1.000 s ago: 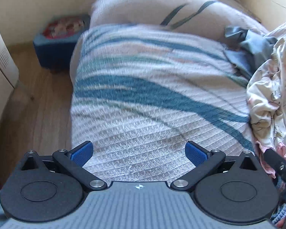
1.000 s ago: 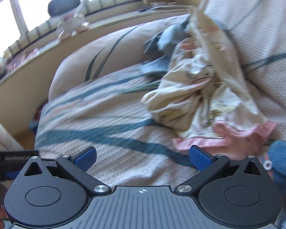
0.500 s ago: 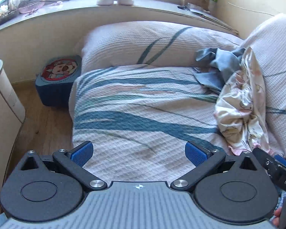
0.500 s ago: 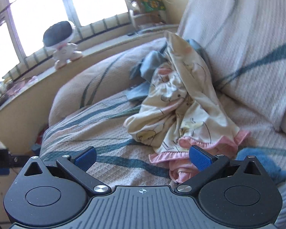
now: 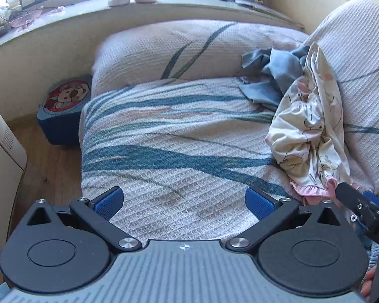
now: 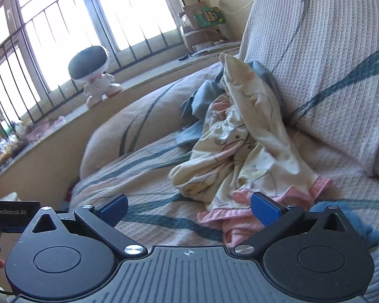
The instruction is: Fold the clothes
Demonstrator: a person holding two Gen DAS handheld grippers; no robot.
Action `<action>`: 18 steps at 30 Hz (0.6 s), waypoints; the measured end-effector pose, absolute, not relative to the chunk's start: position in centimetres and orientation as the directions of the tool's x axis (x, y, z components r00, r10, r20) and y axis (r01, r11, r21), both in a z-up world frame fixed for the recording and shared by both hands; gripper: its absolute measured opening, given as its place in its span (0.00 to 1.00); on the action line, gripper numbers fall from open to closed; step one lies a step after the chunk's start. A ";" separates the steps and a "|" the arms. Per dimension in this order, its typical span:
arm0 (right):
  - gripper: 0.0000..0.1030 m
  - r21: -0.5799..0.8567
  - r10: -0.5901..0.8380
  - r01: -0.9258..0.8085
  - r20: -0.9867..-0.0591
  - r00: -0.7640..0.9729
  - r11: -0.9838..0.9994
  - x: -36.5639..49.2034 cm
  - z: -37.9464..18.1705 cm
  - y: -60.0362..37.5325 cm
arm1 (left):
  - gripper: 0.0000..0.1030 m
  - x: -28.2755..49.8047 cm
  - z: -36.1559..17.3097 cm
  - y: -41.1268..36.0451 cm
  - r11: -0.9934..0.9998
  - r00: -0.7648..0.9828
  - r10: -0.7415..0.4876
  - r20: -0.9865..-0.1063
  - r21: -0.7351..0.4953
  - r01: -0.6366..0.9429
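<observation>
A crumpled cream garment with cartoon prints and a pink ruffled hem (image 5: pixel 313 131) (image 6: pixel 242 156) leans against the sofa back. Behind it lies a grey-blue garment (image 5: pixel 273 75) (image 6: pixel 202 101). A blue fuzzy item (image 6: pixel 346 217) rests at the right of the seat. My left gripper (image 5: pixel 183 200) hovers open over the bare seat cover, left of the clothes. My right gripper (image 6: pixel 189 208) is open too, just in front of the pink hem, with nothing between its fingers. Part of the right gripper's body (image 5: pixel 366 214) shows at the edge of the left wrist view.
The sofa has a white waffle cover with teal streaks (image 5: pixel 176 139). A cushioned armrest (image 5: pixel 189 48) closes the far end. Beyond it a window ledge (image 6: pixel 144 78) holds a white toy robot (image 6: pixel 93 75). A blue stool (image 5: pixel 63 111) and a white cabinet (image 5: pixel 2 151) stand on the wooden floor at left.
Both grippers have pulled back and tilted upward, so more of the window, ledge and sofa back shows. The clothes have not moved. Both grippers remain open.
</observation>
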State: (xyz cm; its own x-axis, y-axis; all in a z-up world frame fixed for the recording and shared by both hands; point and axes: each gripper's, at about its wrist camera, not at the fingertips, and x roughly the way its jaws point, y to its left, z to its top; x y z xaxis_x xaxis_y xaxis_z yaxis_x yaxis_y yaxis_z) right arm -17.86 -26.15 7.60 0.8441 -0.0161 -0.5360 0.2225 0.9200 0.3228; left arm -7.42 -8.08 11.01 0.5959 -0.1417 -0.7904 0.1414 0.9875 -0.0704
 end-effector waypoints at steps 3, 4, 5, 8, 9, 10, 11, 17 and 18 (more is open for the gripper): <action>1.00 0.283 -0.049 0.241 -0.551 0.833 0.928 -17.6 7.2 -26.7 | 1.00 -6.9 10.8 -8.6 0.984 0.583 -0.157 -0.797 -0.073 0.165; 1.00 0.272 -0.060 0.251 -0.557 0.828 0.929 -17.6 7.0 -26.9 | 1.00 -6.7 10.7 -8.7 0.982 0.580 -0.165 -0.798 -0.076 0.175; 1.00 0.261 -0.070 0.258 -0.564 0.823 0.930 -17.6 6.8 -27.0 | 1.00 -6.5 10.7 -8.9 0.980 0.577 -0.173 -0.798 -0.079 0.184; 1.00 0.236 -0.093 0.278 -0.583 0.807 0.931 -17.4 6.5 -27.5 | 1.00 -5.8 10.6 -9.0 0.975 0.572 -0.190 -0.798 -0.087 0.203; 1.00 0.226 -0.099 0.281 -0.590 0.801 0.933 -17.3 6.5 -27.5 | 1.00 -5.7 10.4 -9.0 0.974 0.571 -0.192 -0.799 -0.086 0.207; 1.00 0.207 -0.108 0.282 -0.598 0.794 0.937 -17.1 6.5 -27.5 | 1.00 -5.6 10.3 -8.9 0.974 0.568 -0.191 -0.800 -0.083 0.211; 1.00 0.181 -0.119 0.282 -0.605 0.788 0.942 -16.8 6.6 -27.4 | 1.00 -5.5 10.2 -8.7 0.973 0.566 -0.191 -0.802 -0.080 0.214; 1.00 0.059 -0.196 0.301 -0.639 0.744 0.952 -15.2 7.1 -26.6 | 1.00 -5.0 10.1 -8.1 0.971 0.559 -0.203 -0.804 -0.091 0.222; 1.00 0.046 -0.211 0.316 -0.652 0.728 0.948 -14.9 7.1 -26.5 | 1.00 -4.9 10.1 -8.2 0.971 0.558 -0.204 -0.804 -0.091 0.223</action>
